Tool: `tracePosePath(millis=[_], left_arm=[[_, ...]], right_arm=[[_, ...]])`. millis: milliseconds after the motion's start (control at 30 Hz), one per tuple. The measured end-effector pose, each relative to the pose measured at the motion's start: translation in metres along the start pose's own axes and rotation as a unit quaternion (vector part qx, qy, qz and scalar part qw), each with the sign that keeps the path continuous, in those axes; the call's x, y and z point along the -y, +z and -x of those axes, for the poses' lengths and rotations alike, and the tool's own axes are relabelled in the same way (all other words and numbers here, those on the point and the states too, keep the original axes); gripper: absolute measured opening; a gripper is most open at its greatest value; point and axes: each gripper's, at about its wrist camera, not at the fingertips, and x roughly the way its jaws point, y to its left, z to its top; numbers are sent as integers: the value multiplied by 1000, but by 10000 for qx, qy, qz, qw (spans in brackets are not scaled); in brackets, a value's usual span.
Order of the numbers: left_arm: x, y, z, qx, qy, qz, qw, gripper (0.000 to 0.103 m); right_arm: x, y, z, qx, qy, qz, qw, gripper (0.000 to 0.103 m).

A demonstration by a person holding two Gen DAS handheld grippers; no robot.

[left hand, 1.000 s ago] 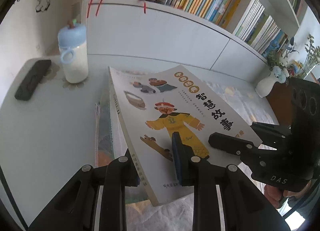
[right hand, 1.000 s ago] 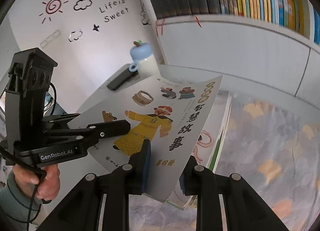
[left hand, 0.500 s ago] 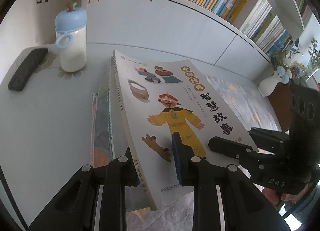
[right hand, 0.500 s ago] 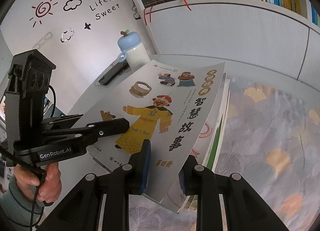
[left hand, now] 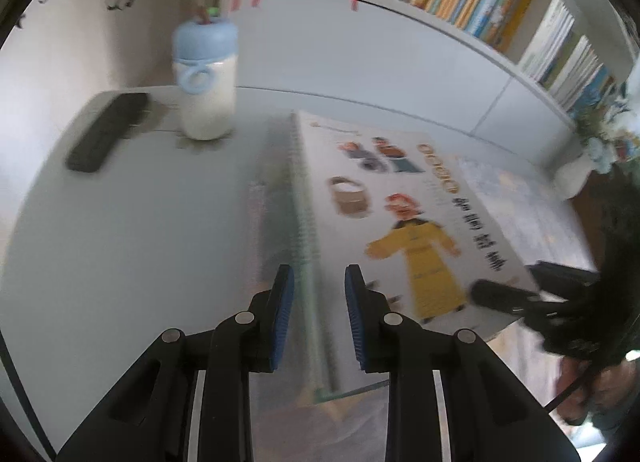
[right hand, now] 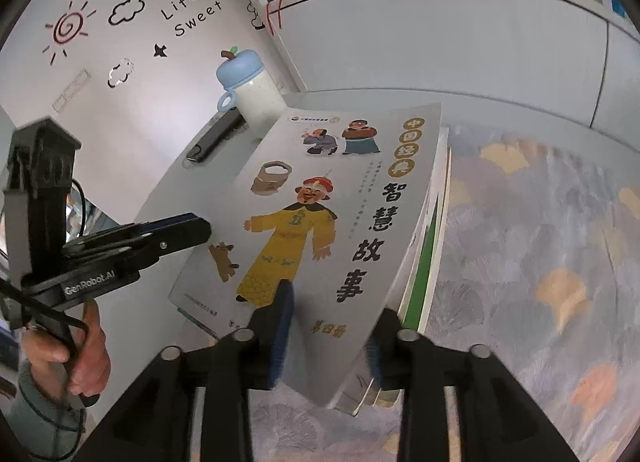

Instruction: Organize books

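The right gripper (right hand: 326,326) is clamped on the near edge of the picture book (right hand: 332,197), which lies on a stack of books (right hand: 430,262) on the table (left hand: 120,221). The left gripper (left hand: 318,310) has its fingers apart — the blurred view suggests they straddle the book's spine edge without gripping. Far left stand a bottle (left hand: 205,81) and a black remote (left hand: 108,131).

The grey book cover (right hand: 340,197) shows a yellow-robed figure; the bottle (left hand: 205,81) is white with a pale blue lid; the remote (left hand: 106,131) is black.
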Motion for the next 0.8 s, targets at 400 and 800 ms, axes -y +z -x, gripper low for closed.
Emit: tracePosePath(millis=[400, 800], left_arm=[[53, -34, 77, 356, -226, -22, 9991, 23], [219, -45, 147, 469, -820, -790, 9924, 26]], right_arm=[[58, -39, 80, -403, -230, -1685, 9846, 53], [32, -75, 302, 1561, -2392, -1195, 9509, 63]])
